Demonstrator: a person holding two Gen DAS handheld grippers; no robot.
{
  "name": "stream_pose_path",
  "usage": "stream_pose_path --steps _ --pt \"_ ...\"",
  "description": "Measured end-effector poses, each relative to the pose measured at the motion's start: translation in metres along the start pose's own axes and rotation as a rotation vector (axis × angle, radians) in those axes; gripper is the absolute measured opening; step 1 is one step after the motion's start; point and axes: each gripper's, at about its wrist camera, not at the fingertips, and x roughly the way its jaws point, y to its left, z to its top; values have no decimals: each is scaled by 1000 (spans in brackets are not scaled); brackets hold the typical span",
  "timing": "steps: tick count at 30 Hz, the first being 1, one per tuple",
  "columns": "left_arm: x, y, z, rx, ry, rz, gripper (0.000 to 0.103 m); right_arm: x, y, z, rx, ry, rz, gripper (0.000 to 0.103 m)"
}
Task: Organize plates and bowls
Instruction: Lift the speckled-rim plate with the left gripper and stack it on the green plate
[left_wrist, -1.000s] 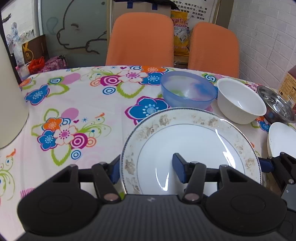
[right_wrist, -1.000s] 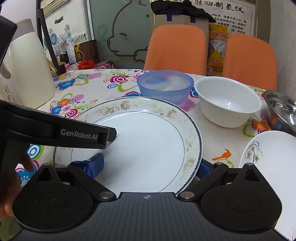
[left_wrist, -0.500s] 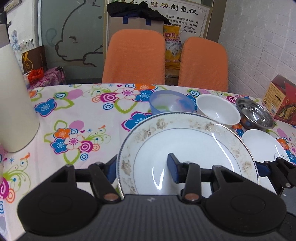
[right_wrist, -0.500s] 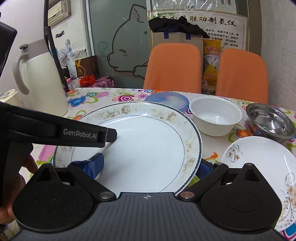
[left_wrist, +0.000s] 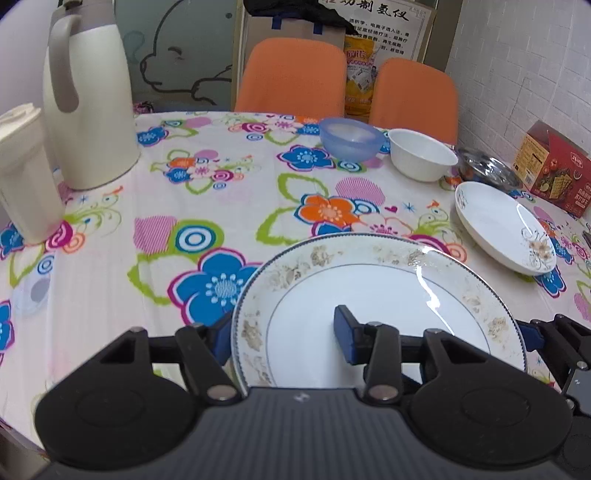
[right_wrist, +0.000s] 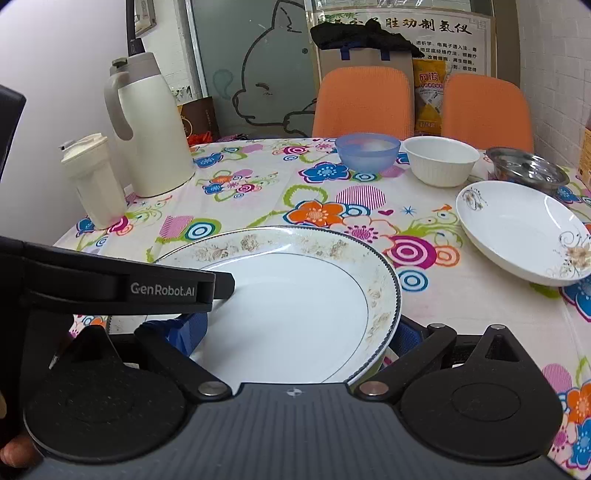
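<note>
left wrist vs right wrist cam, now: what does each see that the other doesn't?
Left wrist only: the red printed carton at the table's right edge, in full, and the right tongs at the plate's right rim.

Right wrist only: the left tongs' black arm lettered GenRobot.AI lying over the plate, and the lid of the small cream tumbler.

Both: the large floral-rimmed white plate gripped at opposite rims, blue translucent bowl, white bowl, steel bowl, smaller white plate, cream thermos jug, orange chairs.
</note>
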Motion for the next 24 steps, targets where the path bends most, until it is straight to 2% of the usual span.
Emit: stream_pose_path --steps 4,12,13,15,19,24 --pt "2 3 -13 -20 10 -2 42 2 5 -8 -20 -2 -16 88" --pt "13 9 -10 -51 8 -28 44 13 5 -7 -96 -17 -49 87" --pt "9 8 -10 -39 -7 -25 47 13 4 -7 -101 -21 -46 86" --pt "-1 7 -8 -19 -47 -25 65 12 -3 -6 -64 -19 -45 86" --pt "-18 4 -3 23 -116 3 68 -2 -12 -3 -28 -83 -61 86" --pt "-18 1 1 20 -113 -12 69 -14 -18 -3 -13 -105 -61 86"
